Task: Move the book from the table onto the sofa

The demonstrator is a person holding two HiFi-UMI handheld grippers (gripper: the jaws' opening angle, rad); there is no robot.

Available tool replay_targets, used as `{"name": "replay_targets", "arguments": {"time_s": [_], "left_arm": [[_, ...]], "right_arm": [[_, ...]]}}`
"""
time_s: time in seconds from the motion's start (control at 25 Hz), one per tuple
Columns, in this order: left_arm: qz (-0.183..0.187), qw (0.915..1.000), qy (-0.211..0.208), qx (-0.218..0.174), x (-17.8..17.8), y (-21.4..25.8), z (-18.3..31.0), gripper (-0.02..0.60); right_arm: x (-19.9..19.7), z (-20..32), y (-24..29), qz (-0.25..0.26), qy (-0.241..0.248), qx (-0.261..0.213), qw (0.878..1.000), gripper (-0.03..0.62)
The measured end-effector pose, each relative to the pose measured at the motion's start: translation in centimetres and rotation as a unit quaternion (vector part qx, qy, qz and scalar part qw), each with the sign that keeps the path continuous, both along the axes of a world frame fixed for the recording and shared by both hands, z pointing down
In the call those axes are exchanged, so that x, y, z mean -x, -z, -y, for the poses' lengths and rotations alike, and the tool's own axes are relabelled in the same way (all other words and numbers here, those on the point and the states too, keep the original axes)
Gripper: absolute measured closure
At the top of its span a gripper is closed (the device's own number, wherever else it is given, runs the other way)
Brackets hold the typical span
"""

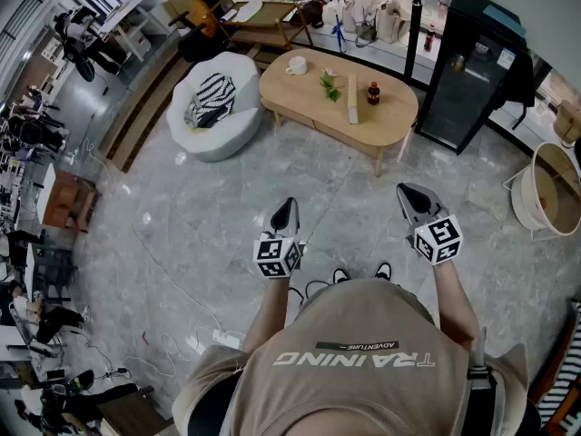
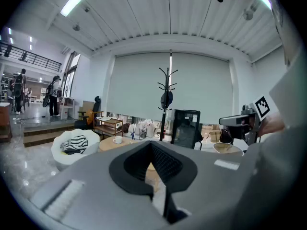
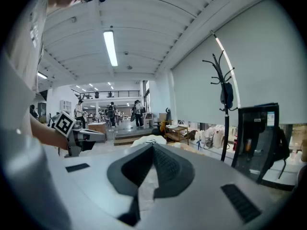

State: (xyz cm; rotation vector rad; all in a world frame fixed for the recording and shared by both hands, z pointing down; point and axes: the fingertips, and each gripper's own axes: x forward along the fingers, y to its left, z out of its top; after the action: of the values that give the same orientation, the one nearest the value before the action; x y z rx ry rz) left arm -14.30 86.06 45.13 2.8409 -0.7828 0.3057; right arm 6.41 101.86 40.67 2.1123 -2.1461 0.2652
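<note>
Forearms [image 1: 452,300] stretched straight ahead from the person's body, roughly parallel, each carrying 1 gripper tipped slightly below level over the grey floor [image 1: 209,216]. The left gripper [image 1: 287,205] pointed toward 12 o'clock, its jaws pressed together on nothing. The right gripper [image 1: 407,193] matched it, jaws likewise closed and empty. The book [image 1: 352,87] rested well ahead at about 1 o'clock on the oval wooden table [image 1: 399,118], between a green sprig [image 1: 329,84] and a small red bottle [image 1: 373,93]. The white sofa [image 1: 207,142] sat at 11 o'clock, just beside the table.
</note>
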Motion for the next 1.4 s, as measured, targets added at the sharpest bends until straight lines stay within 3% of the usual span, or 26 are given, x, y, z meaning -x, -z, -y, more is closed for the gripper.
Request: {"name": "replay_targets", "arguments": {"time_s": [0.4, 0.64, 1.08, 1.4], "left_arm": [[0.007, 0.9999, -0.004, -0.014, 1.3, 0.8, 2.7, 0.591], [-0.013, 0.9996, -0.014, 0.018, 1.6, -0.2, 3.6, 0.591], [0.001, 0.9977, -0.051, 0.044, 1.2, -2.6, 5.9, 0.591], [-0.013, 0.9962, -0.025, 0.083, -2.1, -2.6, 9.3, 0.591]], "right_arm": [[2.4, 3.6, 0.3, -0.007, 0.028, -0.007, 1.000, 0.589], [4.4, 5.3, -2.2, -0.051, 0.042, 0.038, 0.997, 0.589], [2.6, 9.5, -3.1, 0.018, -0.027, 0.024, 0.999, 0.589], [-1.6, 13.4, -5.6, 0.049, -0.007, 0.034, 0.998, 0.589]]}}
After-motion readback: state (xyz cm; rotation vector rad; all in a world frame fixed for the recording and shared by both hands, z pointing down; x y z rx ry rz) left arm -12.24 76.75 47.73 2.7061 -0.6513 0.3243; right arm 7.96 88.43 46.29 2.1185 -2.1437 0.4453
